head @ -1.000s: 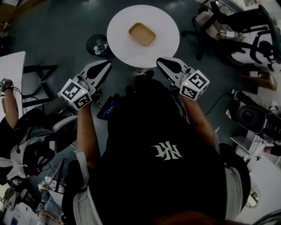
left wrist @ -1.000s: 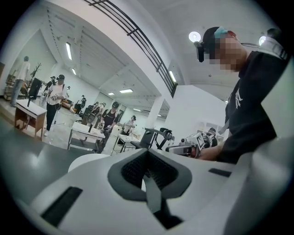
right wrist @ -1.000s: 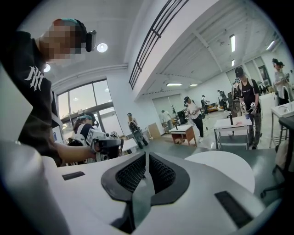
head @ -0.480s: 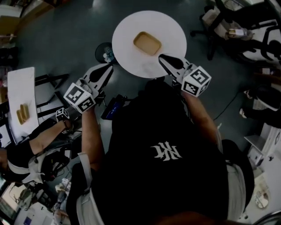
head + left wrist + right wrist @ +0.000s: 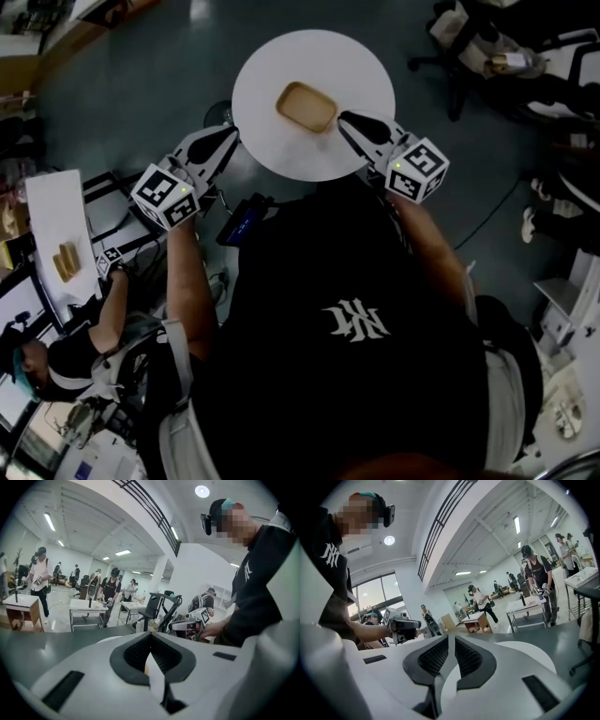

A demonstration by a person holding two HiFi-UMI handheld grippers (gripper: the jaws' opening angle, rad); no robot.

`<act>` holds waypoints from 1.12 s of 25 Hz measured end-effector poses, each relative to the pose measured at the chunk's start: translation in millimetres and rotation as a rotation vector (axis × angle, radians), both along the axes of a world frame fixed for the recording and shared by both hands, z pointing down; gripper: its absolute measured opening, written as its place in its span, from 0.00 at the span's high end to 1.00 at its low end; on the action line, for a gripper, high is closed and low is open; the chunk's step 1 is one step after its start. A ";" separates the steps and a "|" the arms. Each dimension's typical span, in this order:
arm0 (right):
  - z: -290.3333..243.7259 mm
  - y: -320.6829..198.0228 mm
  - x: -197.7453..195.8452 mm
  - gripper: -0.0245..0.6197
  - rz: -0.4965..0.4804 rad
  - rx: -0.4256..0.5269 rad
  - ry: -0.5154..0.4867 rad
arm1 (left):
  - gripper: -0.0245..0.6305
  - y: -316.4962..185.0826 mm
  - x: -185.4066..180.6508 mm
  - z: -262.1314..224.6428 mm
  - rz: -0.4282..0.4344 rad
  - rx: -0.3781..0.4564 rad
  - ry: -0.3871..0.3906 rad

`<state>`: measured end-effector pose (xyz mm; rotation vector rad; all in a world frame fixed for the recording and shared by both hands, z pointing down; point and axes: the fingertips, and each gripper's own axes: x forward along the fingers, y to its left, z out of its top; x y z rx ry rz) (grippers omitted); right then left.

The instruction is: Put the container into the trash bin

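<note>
Tan shallow rectangular container [image 5: 307, 106] lies untouched on the round white table [image 5: 361, 75].
Left gripper [image 5: 230, 139] is clenched on nothing. Right gripper [image 5: 345, 120] shows a thin slit between its jaws and is empty. One of them probably needs to spread wide and pinch a rim squarely. The small dark round bin [image 5: 221, 112] stands on the floor just beside the table's left edge, and the left gripper crowds it.

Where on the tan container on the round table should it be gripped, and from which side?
Probably the raised rim at the right end of the container, one of the fingers inside, one outside, coming from the right. It lies flat and shallow, open side up, and the right gripper is nearest that end.
</note>
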<state>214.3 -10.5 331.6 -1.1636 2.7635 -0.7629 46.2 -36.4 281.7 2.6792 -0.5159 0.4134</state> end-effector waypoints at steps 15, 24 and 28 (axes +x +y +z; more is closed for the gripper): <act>75.0 -14.4 36.2 0.81 0.206 -0.194 -0.048 | 0.96 -74.6 36.7 74.2 0.173 -0.148 -0.140; 109.2 -20.3 49.7 0.76 0.427 -0.297 -0.071 | 0.94 -109.3 50.8 153.1 0.337 -0.288 -0.214; 130.7 -29.0 47.5 0.75 0.465 -0.346 -0.062 | 0.86 -121.8 52.2 188.2 0.339 -0.357 -0.237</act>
